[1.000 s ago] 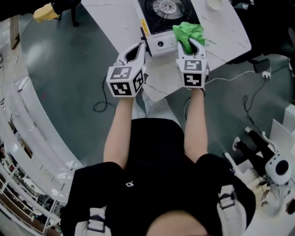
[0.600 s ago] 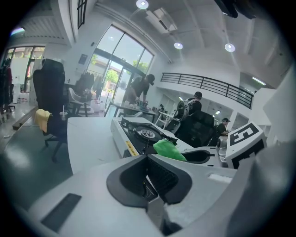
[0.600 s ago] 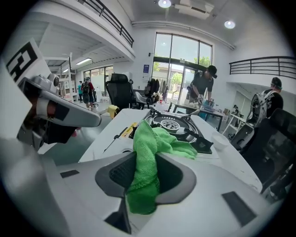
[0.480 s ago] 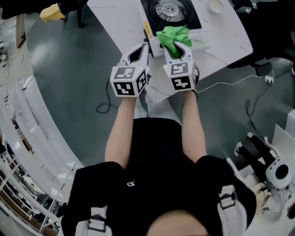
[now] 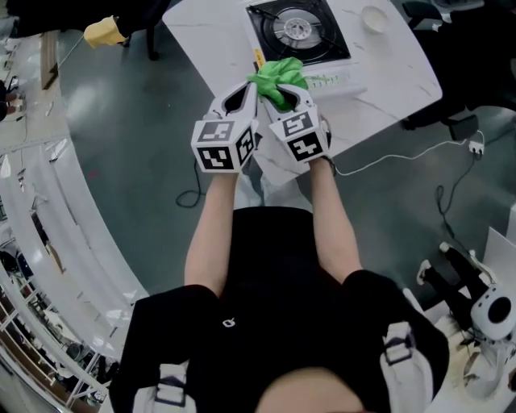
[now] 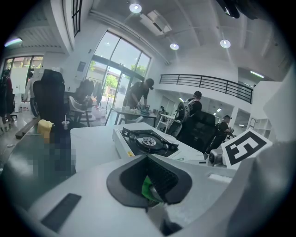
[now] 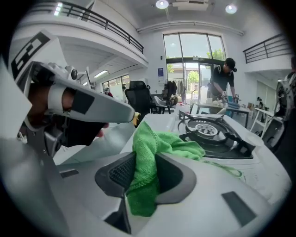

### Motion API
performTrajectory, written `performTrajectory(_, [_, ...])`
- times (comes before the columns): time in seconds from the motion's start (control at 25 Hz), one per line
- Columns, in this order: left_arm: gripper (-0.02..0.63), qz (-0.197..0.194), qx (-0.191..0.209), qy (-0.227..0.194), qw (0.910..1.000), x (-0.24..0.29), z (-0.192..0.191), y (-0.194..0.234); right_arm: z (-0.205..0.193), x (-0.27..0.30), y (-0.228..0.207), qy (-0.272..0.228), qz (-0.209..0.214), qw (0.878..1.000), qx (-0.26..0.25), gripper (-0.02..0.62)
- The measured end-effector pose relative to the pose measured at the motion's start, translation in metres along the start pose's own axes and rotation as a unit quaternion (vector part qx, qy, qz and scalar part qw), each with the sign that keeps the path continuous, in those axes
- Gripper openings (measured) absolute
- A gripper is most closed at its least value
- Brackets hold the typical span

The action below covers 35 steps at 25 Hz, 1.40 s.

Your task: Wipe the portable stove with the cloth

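Note:
The portable stove [image 5: 297,28] lies on the white table [image 5: 387,73], its round burner in a black top. A green cloth [image 5: 276,74] bunches at the stove's near front edge, and my right gripper [image 5: 284,93] is shut on it. In the right gripper view the cloth [image 7: 152,152] fills the jaws of the right gripper [image 7: 145,159] and spills toward the stove [image 7: 212,134]. My left gripper [image 5: 244,95] sits just left of the right one, almost touching, jaws shut on nothing. In the left gripper view the left gripper [image 6: 148,159] points at the stove [image 6: 148,141].
A small white bowl [image 5: 375,14] stands on the table right of the stove. A white cable [image 5: 403,149] trails over the grey floor at the right. A yellow object [image 5: 103,32] lies far left. People and chairs stand behind the table.
My right gripper has slid left along the stove's front edge with the cloth, ending close beside the left gripper. The left gripper has hardly moved.

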<state>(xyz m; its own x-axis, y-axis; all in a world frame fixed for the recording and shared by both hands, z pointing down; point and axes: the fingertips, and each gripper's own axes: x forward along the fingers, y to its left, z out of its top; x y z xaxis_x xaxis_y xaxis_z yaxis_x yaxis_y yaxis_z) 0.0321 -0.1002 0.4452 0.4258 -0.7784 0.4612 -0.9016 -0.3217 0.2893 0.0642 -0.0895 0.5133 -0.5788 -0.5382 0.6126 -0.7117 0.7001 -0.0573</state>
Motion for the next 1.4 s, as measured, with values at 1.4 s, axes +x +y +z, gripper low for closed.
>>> performTrajectory(1.4, [-0.005, -0.103, 0.035, 0.026, 0.9937, 0.097, 0.069, 0.125, 0.075, 0.086, -0.064, 0.119, -0.174, 0.978, -0.004, 0.113])
